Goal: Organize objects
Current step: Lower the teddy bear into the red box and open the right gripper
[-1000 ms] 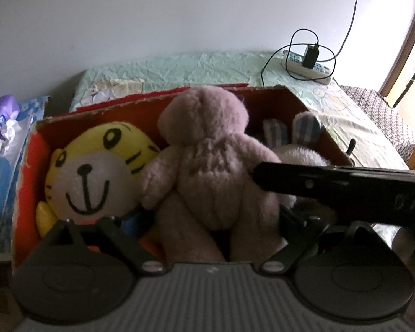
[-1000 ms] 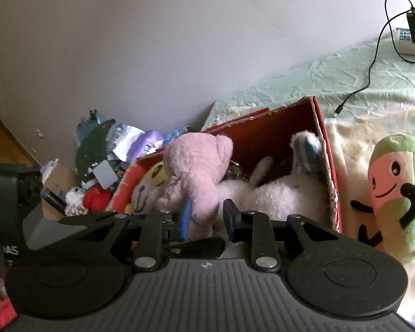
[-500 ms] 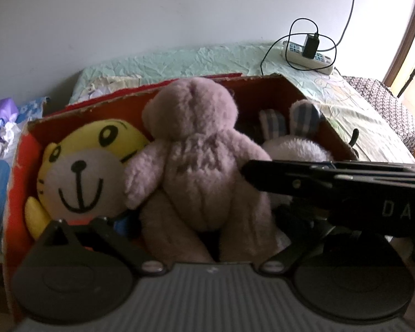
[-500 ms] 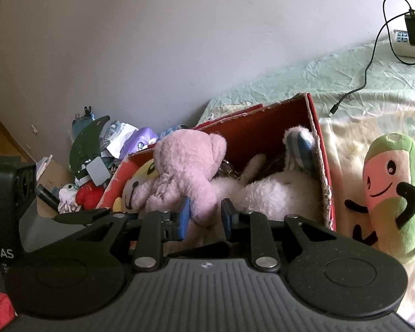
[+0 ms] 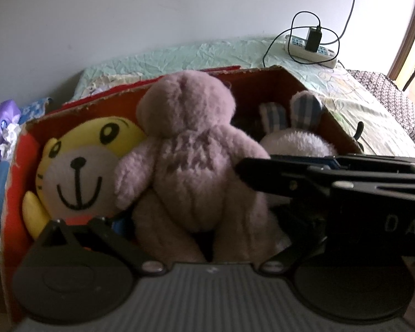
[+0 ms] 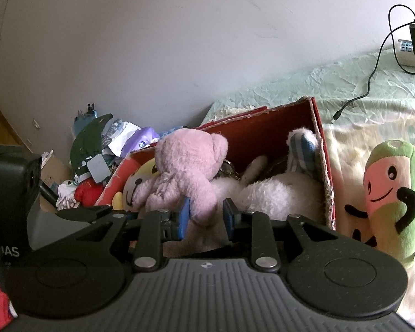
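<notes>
A pink teddy bear (image 5: 188, 160) sits upright in a red cardboard box (image 5: 262, 83), between a yellow tiger-face plush (image 5: 77, 166) and a white rabbit plush (image 5: 296, 141) with plaid ears. My left gripper (image 5: 202, 221) is spread wide around the bear's legs, its jaws still opening and not pressing on it. My right gripper (image 6: 206, 215) reaches in from the right. Its jaws are opening, with the bear's (image 6: 188, 166) limb between the blue pads (image 6: 184, 215); the right pad stands just off it. In the left wrist view the right gripper's fingers (image 5: 262, 171) lie against the bear's flank.
A green and pink smiling plush (image 6: 390, 193) lies on the bed sheet (image 6: 359, 105) right of the box (image 6: 262, 130). A power strip (image 5: 312, 49) with a charger and cable lies at the far end of the bed. A clutter pile (image 6: 91, 149) and a purple tissue pack (image 5: 0, 121) sit left of the box.
The left jaws have spread wider around the bear. The right gripper's fingers have pushed further in against the bear's side; its pads narrowed on the limb, then parted a little.
</notes>
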The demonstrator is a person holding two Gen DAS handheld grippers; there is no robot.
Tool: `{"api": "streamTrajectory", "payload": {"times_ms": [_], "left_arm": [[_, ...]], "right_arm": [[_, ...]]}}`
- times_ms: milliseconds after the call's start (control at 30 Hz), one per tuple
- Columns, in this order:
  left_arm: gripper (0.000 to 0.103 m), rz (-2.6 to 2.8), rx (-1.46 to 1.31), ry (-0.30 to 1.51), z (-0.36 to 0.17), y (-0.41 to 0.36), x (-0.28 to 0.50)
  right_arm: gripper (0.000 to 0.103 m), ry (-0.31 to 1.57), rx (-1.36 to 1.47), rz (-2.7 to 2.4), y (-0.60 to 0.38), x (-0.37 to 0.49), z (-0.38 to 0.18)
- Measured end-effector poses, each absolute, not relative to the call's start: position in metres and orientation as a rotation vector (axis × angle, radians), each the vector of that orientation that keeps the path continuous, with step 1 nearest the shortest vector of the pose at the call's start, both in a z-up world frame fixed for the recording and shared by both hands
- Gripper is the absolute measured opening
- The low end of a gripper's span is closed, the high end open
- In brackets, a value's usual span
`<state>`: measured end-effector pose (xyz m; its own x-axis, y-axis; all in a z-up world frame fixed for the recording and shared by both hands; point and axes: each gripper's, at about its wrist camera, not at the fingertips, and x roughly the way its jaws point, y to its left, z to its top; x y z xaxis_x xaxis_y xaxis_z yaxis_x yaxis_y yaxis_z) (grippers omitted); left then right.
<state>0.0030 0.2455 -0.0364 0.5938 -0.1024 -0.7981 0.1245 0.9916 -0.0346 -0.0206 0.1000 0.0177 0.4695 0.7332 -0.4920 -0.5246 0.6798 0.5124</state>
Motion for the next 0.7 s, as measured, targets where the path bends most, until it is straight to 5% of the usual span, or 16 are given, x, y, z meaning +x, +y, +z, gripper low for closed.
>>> {"api": "streamTrajectory", "payload": {"times_ms": [700], "left_arm": [[0.102, -0.117, 0.032, 0.94, -0.039, 0.242, 0.002]], "right_arm": [[0.028, 0.733, 0.266, 0.784, 0.095, -0.031, 0.022]]}}
